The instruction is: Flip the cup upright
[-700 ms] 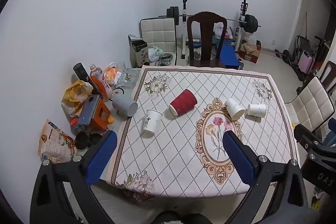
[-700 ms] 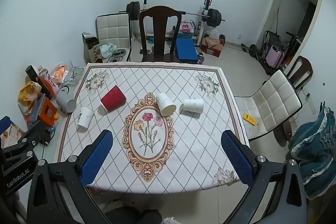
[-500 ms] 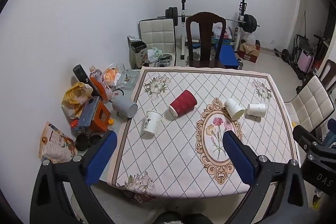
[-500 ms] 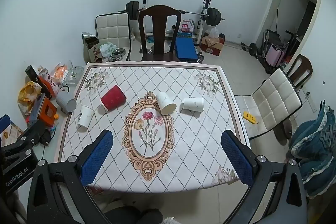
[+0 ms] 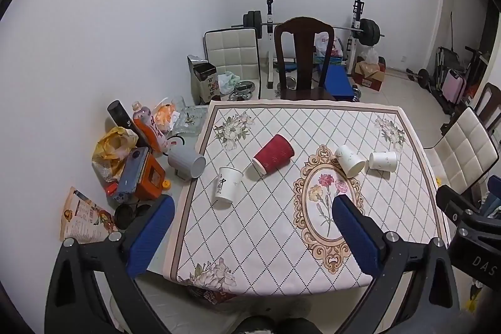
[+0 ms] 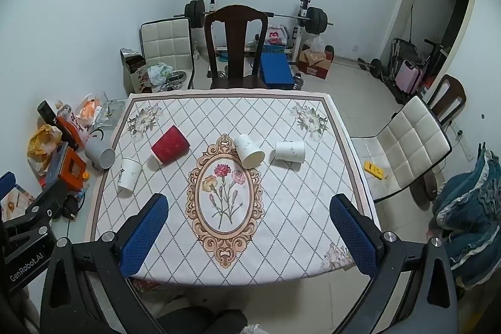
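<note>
Several paper cups lie on their sides on the patterned tablecloth [image 5: 281, 243]. A red ribbed cup [image 5: 273, 154] lies left of centre; it also shows in the right wrist view [image 6: 170, 145]. A white cup with black lettering [image 5: 226, 184] lies near the left edge [image 6: 129, 173]. Two white marbled cups [image 5: 349, 161] [image 5: 382, 161] lie at the right [image 6: 249, 151] [image 6: 290, 151]. My left gripper [image 5: 250, 232] is open and empty, high above the table's near side. My right gripper [image 6: 249, 230] is open and empty, also high above the near edge.
A dark wooden chair [image 6: 236, 47] stands at the table's far side and a white padded chair [image 6: 407, 143] at the right. Clutter with a grey mug [image 5: 187, 161], bottles and bags lies on the floor left of the table. Gym weights stand at the back wall.
Both views have shifted only slightly; the cups have not moved and both grippers stay open.
</note>
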Tool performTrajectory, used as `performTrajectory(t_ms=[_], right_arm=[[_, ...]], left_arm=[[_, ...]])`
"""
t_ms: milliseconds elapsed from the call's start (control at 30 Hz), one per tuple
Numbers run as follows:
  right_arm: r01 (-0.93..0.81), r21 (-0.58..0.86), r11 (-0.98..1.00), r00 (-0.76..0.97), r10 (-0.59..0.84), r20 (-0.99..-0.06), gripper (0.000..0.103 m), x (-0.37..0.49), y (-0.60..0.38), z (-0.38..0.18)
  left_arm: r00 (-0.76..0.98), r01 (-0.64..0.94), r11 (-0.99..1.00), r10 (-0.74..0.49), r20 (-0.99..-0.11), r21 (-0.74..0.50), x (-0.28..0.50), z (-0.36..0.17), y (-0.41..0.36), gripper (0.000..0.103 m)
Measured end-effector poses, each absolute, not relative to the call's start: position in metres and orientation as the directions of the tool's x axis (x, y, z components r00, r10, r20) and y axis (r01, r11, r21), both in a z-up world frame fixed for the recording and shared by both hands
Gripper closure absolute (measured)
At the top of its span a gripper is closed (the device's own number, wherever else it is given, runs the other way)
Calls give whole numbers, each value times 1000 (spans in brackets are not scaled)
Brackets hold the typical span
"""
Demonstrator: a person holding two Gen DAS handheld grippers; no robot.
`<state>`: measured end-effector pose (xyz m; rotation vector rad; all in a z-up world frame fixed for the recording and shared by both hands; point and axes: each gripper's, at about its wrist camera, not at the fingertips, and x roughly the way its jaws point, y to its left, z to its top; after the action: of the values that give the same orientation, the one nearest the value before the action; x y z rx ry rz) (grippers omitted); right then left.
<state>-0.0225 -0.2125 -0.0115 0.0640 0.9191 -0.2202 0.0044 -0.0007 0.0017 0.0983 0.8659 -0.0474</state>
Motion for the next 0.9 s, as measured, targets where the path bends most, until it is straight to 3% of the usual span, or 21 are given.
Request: performTrajectory(t_ms=[900], right_arm=[[223, -32, 974, 584, -160, -796, 0, -20, -211, -12]], left_arm=[[647, 95, 993, -6, -762, 73, 7, 7, 2, 0]])
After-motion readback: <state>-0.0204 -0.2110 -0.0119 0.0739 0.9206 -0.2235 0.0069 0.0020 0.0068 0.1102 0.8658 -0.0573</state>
